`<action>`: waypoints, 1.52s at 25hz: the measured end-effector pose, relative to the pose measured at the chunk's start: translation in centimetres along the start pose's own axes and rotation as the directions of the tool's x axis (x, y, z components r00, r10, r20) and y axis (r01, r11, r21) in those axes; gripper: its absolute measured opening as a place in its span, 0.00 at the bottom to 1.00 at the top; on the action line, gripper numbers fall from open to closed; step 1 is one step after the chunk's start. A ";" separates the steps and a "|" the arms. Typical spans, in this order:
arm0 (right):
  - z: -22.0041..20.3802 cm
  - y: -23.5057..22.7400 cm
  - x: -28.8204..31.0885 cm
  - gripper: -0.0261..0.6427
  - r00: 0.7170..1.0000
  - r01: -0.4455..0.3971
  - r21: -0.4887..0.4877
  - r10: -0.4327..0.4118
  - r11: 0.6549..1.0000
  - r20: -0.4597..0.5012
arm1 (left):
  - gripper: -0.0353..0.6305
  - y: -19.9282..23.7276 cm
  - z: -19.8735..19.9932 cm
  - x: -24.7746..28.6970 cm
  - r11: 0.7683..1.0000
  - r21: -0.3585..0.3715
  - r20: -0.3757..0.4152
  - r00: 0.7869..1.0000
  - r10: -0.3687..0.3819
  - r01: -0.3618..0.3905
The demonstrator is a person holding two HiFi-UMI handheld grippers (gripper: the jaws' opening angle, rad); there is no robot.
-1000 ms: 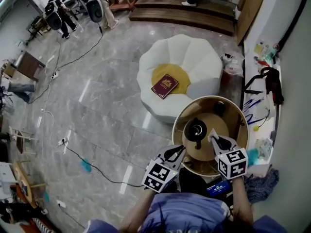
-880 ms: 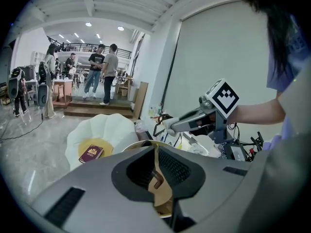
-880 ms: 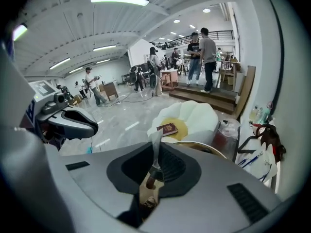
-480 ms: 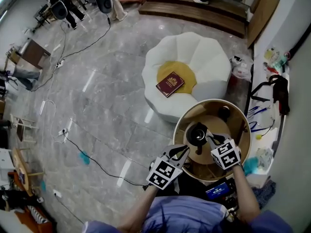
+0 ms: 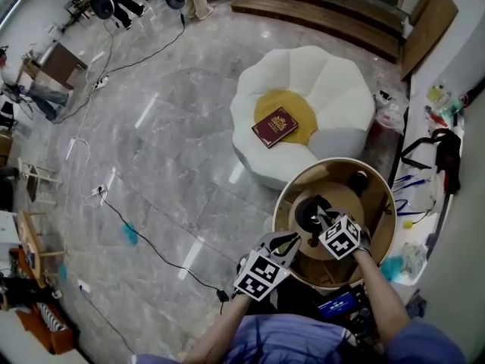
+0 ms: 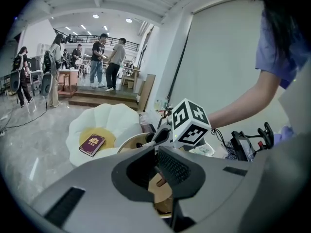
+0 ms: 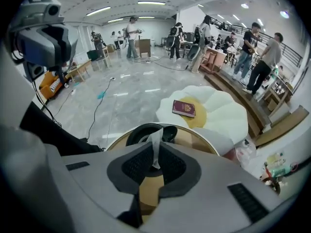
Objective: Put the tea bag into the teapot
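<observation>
**Tea bag pinched over the teapot's mouth**

Little of the tea bag can be made out. Only a thin white strip is seen, clamped between the closed jaws of the right gripper, and its lower end is hidden behind the pads. In the head view it is too small to be picked out. The black teapot is partly covered by that gripper's tips, which are held right over its open mouth. Whether the strip touches the rim cannot be told. The left gripper is closed on nothing and is held over the table's near-left edge, just beside the teapot but apart from it. The person's body is cut off at the bottom of the head view.

The teapot is stood left of centre on a round wooden table with a raised rim, and bare wood is left around it. A small dark vessel is set near the far rim, well apart from the teapot; its kind cannot be told.

Just beyond the table a white petal-shaped pouffe is placed, with a maroon book laid on its yellow centre. A white shelf with a black bag on it is set near the table's right edge. Wide room is left on the marble floor to the left.
</observation>
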State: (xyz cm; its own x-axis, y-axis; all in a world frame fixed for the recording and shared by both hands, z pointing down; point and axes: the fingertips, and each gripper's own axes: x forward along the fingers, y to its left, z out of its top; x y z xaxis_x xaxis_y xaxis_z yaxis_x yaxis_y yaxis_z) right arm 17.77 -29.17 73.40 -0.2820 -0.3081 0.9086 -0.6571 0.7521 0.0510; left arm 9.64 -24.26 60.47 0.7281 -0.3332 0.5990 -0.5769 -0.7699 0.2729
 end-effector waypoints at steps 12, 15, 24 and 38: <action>-1.3 1.4 4.1 0.10 0.990 -0.041 -0.346 -0.009 0.937 -0.139 | 0.08 0.8 -1.4 -0.1 0.998 -0.041 -0.024 0.999 0.039 -0.040; -0.4 1.9 4.2 0.10 0.988 -0.056 -0.439 -0.013 0.897 -0.152 | 0.08 0.8 -1.5 -0.2 0.998 -0.045 -0.027 0.999 0.045 -0.046; -0.8 1.9 6.1 0.10 0.975 -0.083 -0.484 -0.029 0.871 -0.219 | 0.08 1.0 -1.6 -0.3 0.997 -0.044 -0.036 0.998 0.058 -0.059; -0.6 1.7 4.0 0.20 0.988 -0.068 -0.231 0.034 0.971 -0.149 | 0.08 1.0 -1.6 -1.3 0.998 -0.041 -0.035 0.998 0.052 -0.054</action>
State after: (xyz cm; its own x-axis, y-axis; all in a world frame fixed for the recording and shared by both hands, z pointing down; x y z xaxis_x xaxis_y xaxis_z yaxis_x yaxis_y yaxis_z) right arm 15.92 -28.79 77.32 -0.1965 -0.1919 0.9615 -0.4569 0.8856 0.0834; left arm 7.49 -23.76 61.15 0.6834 -0.3536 0.6386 -0.6299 -0.7277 0.2712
